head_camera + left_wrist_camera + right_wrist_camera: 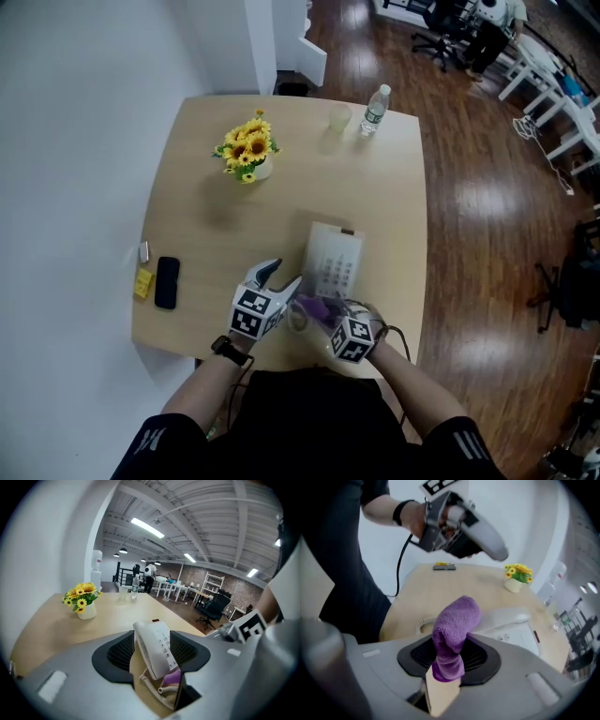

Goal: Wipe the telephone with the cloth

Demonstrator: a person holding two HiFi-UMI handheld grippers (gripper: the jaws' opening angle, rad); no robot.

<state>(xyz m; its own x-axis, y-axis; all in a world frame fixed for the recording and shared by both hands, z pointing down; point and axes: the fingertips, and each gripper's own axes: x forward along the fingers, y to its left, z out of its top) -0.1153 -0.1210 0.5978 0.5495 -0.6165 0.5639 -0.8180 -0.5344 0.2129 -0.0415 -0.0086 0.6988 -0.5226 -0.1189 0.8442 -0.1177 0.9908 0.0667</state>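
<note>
Purple cloth (452, 637) is pinched tight between the jaws of the right gripper (449, 655), which have closed on its lower end while the bunched end rises past the fingertips. Just beyond that bunch, the white telephone (334, 261) lies on the pale wooden table (281, 220). Its coiled cord (417, 625) curls to the left of the fingers. Whether cloth and telephone touch cannot be told.

The left gripper (153, 653) stands with its jaws apart and nothing clamped. The telephone's near end is framed in the gap ahead of its fingertips, with the cloth low and to their right.

Far beyond both sets of fingers stand a pot of sunflowers (248, 150), a cup (339, 118) and a water bottle (374, 111). A black smartphone (167, 281) lies well to the left of the left gripper's fingers, near the table edge.
</note>
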